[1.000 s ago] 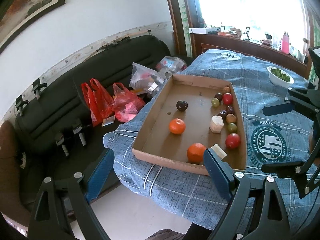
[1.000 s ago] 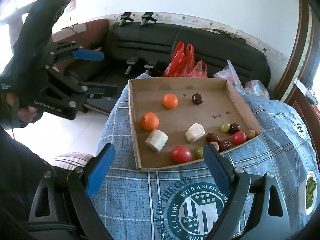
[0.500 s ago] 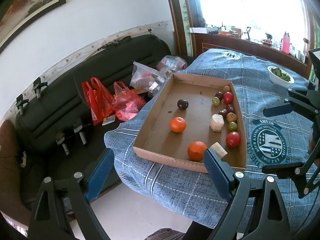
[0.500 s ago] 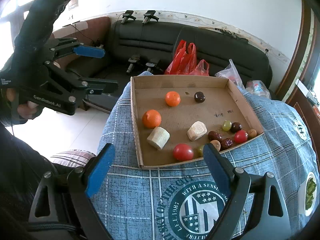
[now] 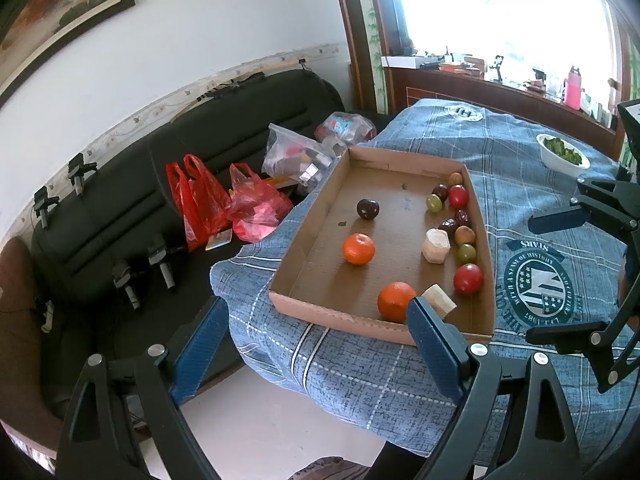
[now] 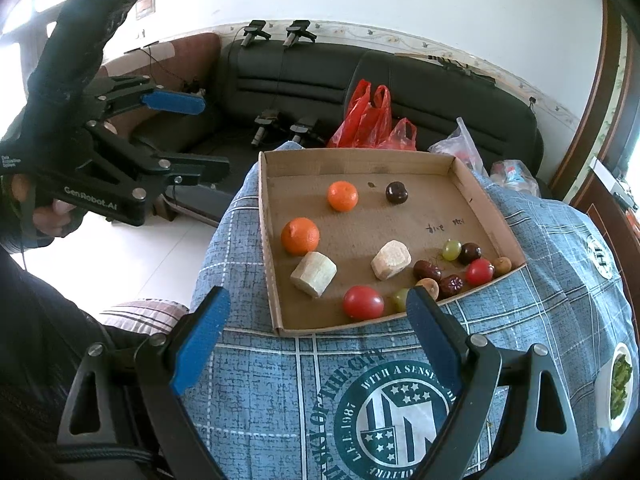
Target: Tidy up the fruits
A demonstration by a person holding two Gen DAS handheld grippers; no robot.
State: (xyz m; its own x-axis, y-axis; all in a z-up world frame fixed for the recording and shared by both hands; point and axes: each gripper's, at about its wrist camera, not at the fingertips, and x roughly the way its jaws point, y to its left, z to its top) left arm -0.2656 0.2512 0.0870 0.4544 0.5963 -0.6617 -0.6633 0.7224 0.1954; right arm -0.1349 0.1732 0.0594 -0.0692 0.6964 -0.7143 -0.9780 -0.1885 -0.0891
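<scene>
Tray (image 6: 486,196): a shallow cardboard tray is lying on the cloth-covered worktop (image 6: 256,380), one end overhanging the edge toward the sofa (image 6: 320,76); all the fruit is sitting inside it.
Left gripper (image 5: 316,332): fingers are spread wide and holding nothing; it is hovering off the tray's short end.
Right gripper (image 6: 316,332): fingers are spread wide, empty; it is hovering over the cloth beside the tray's long wall.
Oranges (image 6: 300,236): two, lying apart on the sofa side of the tray. Judged firm and round, likely to roll; the fingers are best closing across the widest part.
Tomatoes (image 6: 363,302): two red ones are showing. Judged smooth, slippery and easily bruised; a light squeeze is called for.
Pale chunks (image 6: 313,274): two cut blocks. Judged stiff, with flat faces offering the surest hold.
Grapes (image 6: 452,249): two green, judged small and soft.
Dark fruit (image 6: 397,193): one is sitting alone near the far wall.
Small brown and dark-red fruits (image 6: 452,285): roughly six are clustering against the long wall, some touching; the exact count is uncertain.
Bowl (image 5: 560,164): one, holding greens, well apart from the tray.
</scene>
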